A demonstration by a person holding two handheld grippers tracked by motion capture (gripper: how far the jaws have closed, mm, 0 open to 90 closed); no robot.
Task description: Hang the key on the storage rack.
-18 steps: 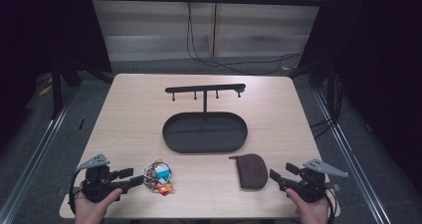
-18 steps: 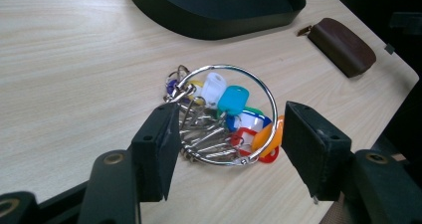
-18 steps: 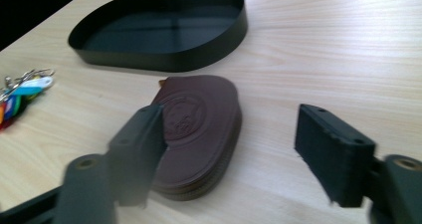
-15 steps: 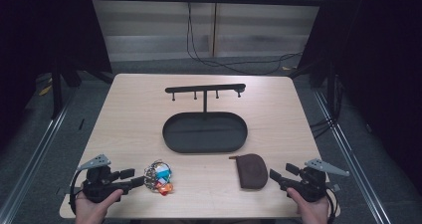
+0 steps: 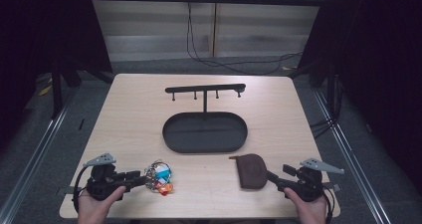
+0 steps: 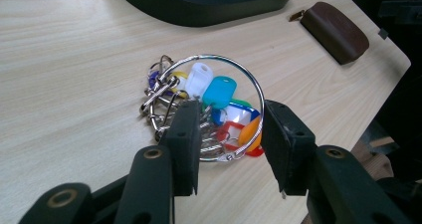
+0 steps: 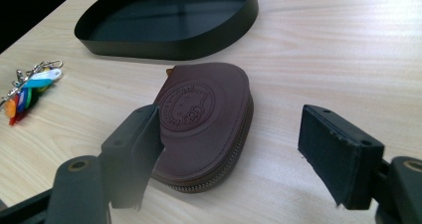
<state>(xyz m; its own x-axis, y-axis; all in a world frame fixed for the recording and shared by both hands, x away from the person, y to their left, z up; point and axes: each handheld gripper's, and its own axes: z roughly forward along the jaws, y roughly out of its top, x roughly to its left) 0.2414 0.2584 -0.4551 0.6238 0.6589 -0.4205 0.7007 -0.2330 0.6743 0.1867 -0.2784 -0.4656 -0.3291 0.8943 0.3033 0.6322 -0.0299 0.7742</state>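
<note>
I see the black oval tray (image 5: 204, 133) mid-frame on the desk (image 5: 124, 114), nothing in it, with a black peg rack (image 5: 205, 89) standing just behind it. My left claw (image 6: 229, 134) sits lower left with jaws partly apart, straddling the near edge of the key ring (image 6: 214, 102) and its coloured tags, not clamped. My right claw (image 7: 231, 154) at lower right is spread wide around the brown zip pouch (image 7: 206, 122), which lies flat just below the tray.
</note>
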